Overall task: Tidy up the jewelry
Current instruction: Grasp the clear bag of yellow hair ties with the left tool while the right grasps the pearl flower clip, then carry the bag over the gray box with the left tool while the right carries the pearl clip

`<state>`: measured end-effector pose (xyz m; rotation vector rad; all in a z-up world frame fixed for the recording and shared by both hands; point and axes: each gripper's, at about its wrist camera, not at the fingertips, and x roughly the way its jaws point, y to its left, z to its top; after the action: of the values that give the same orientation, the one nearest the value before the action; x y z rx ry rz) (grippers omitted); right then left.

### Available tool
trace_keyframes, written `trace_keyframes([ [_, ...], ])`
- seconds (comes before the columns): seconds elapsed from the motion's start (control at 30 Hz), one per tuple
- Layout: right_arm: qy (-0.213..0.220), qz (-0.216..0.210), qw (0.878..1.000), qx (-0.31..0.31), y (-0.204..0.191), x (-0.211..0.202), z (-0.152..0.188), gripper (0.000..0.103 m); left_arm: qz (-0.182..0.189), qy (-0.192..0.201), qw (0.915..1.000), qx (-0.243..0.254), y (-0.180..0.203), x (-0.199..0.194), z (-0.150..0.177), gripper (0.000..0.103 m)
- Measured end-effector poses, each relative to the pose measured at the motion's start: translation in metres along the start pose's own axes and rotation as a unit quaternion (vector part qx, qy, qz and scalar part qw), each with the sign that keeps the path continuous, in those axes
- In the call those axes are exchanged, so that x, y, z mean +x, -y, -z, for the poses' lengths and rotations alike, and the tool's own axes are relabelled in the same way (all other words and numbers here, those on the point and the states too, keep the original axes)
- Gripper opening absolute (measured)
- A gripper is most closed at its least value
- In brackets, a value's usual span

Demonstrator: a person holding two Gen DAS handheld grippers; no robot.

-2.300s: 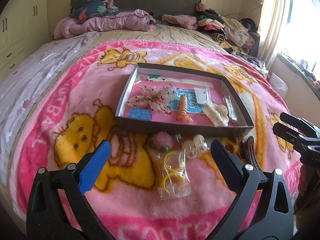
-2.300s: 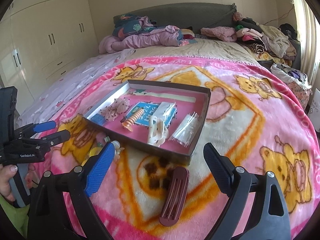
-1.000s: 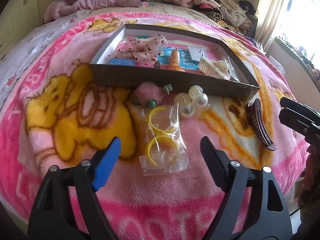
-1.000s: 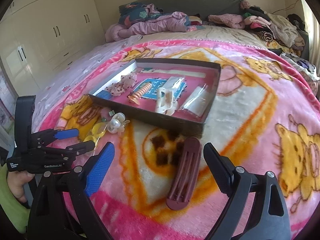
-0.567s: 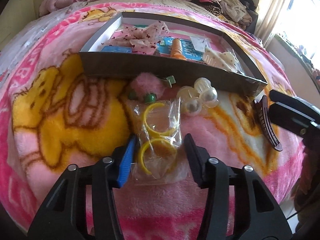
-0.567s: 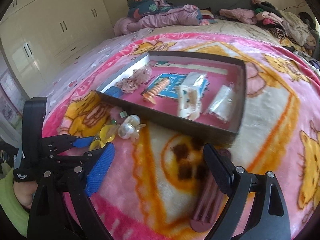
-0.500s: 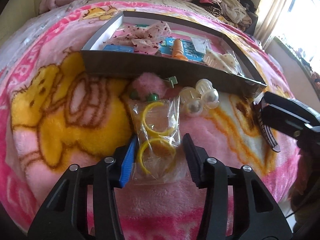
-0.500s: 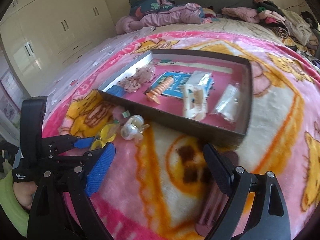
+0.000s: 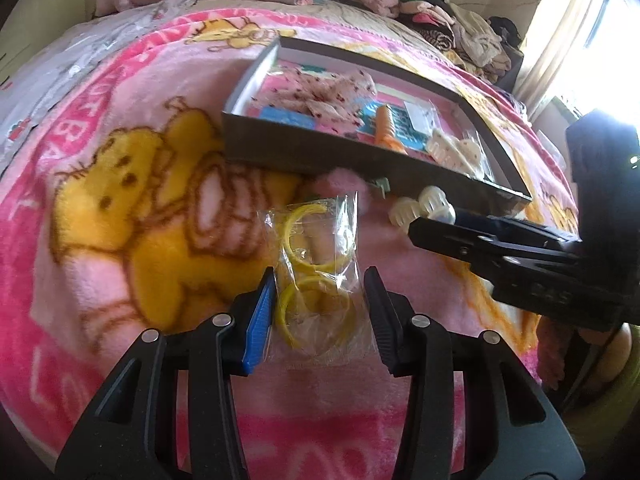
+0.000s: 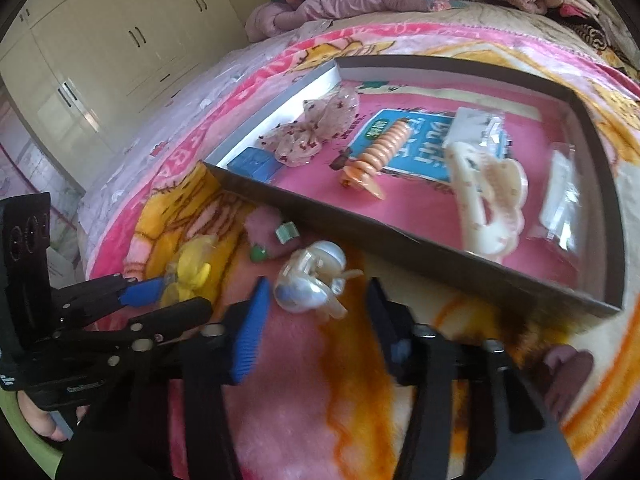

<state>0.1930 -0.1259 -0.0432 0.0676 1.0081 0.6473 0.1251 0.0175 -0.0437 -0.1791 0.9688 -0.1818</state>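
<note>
pearl clip (image 10: 310, 282) now between right fingers (image 10: 250, 330)

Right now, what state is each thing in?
Left gripper: shut on clear bag of yellow hoops.
Right gripper: closing around pearly white hair claw, not yet gripping.
Shallow grey box: open, lidless.
Cream hair claw: lying inside box.

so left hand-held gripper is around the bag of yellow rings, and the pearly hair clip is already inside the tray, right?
Not quite. The left hand-held gripper is around the bag of yellow rings, but the pearly hair clip lies on the blanket outside the tray, as the right wrist view shows.
</note>
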Motion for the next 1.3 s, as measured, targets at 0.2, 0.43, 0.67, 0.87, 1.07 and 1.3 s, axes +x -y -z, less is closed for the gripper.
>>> trace_keyframes([
  [0.2, 0.006, -0.004, 1.000, -0.011, -0.009, -0.002, -0.004, 0.033, -0.007, 0.014, 0.9998, -0.007, -0.009, -0.011, -0.010, 0.036],
  [0.43, 0.024, -0.009, 0.999, -0.022, -0.013, -0.020, -0.010, 0.030, -0.003, 0.028, 0.9995, -0.010, -0.010, -0.019, -0.024, 0.036],
  [0.67, 0.033, -0.003, 0.999, -0.025, -0.008, -0.035, -0.014, 0.020, 0.002, 0.036, 0.9993, -0.005, -0.006, -0.023, -0.035, 0.036],
  [0.87, 0.041, -0.005, 0.999, -0.018, -0.003, -0.044, -0.014, 0.020, 0.004, 0.037, 0.9993, 0.002, -0.001, -0.021, -0.043, 0.036],
  [1.07, 0.067, -0.001, 0.998, -0.016, 0.004, -0.066, -0.025, 0.020, 0.006, 0.043, 0.9989, 0.015, 0.008, -0.021, -0.058, 0.036],
  [1.3, 0.094, 0.019, 0.995, -0.013, 0.021, -0.085, -0.043, 0.020, 0.007, 0.047, 0.9982, 0.037, 0.024, -0.011, -0.082, 0.036],
])
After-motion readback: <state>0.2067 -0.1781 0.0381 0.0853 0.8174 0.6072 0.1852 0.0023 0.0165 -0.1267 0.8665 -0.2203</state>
